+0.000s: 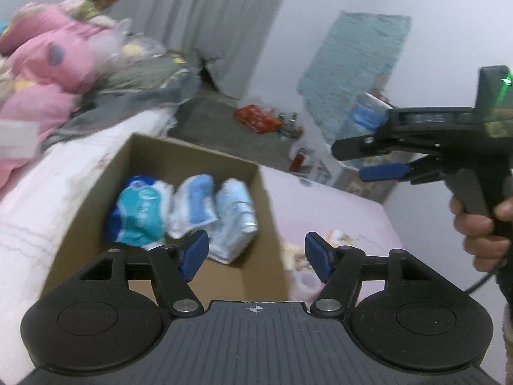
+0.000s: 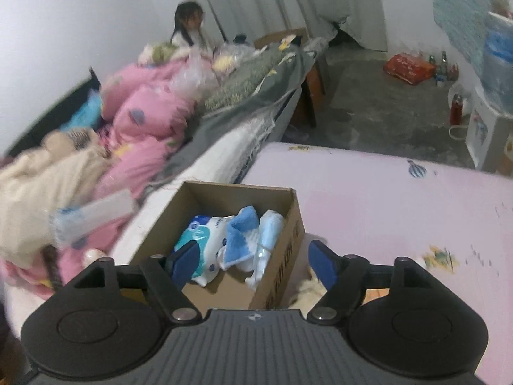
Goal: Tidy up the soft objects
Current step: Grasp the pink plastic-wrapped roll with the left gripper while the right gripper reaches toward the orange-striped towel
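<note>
An open cardboard box (image 1: pixel 247 173) (image 2: pixel 296 221) stands on a pink sheet. Inside lie three soft packs: a teal and blue wipes pack (image 1: pixel 138 213) (image 2: pixel 200 235), a blue and white towel (image 1: pixel 194 203) (image 2: pixel 242 234), and a pale blue pack (image 1: pixel 234 221) (image 2: pixel 269 235). My left gripper (image 1: pixel 256 256) is open and empty above the box's near edge. My right gripper (image 2: pixel 250 261) is open and empty above the box; it also shows in the left wrist view (image 1: pixel 349 160), held high at the right.
Pink bedding (image 1: pixel 48 73) (image 2: pixel 144 118) and a grey quilt (image 2: pixel 256 86) are piled on a bed at the left. A child (image 2: pixel 189 25) sits at the far end. A red bag (image 2: pixel 408 67) and bottles (image 2: pixel 455 107) stand on the floor.
</note>
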Available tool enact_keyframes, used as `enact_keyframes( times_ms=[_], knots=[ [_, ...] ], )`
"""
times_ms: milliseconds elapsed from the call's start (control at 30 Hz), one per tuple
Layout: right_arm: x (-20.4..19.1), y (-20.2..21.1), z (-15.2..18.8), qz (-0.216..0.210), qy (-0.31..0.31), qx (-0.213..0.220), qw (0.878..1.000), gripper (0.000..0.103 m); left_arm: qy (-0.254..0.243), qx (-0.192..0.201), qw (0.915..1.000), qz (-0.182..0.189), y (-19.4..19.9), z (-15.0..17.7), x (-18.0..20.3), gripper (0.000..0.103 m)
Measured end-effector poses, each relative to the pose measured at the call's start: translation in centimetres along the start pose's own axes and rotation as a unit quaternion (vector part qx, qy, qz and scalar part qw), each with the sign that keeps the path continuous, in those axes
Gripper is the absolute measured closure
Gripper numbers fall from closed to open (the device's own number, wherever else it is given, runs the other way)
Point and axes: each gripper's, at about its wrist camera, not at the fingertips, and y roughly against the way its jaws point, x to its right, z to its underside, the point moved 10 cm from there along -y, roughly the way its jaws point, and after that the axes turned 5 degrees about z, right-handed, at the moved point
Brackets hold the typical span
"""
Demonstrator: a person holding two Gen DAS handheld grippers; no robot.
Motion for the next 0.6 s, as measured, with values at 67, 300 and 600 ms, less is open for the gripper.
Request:
enact_keyframes(
  times_ms=[67, 300, 600],
  knots=[
    [1.2, 2.0, 0.9, -0.014, -0.023, 0.007, 1.0, 0.05, -0.019, -0.007, 0.9998, 0.009, -0.2, 0.2, 1.5, 0.034],
    [5.4, 7.2, 5.2, -0.089, -0.124, 0.023, 0.988, 0.05, -0.093, -0.042, 0.9941, 0.038, -2.0, 1.6, 6.9, 0.027],
    [10.7, 7.8, 9.1, -0.129, -0.203, 0.011, 0.971, 0.049, -0.216, -0.124, 0.968, 0.032, -6.6, 3.8, 12.2, 0.014]
  ],
)
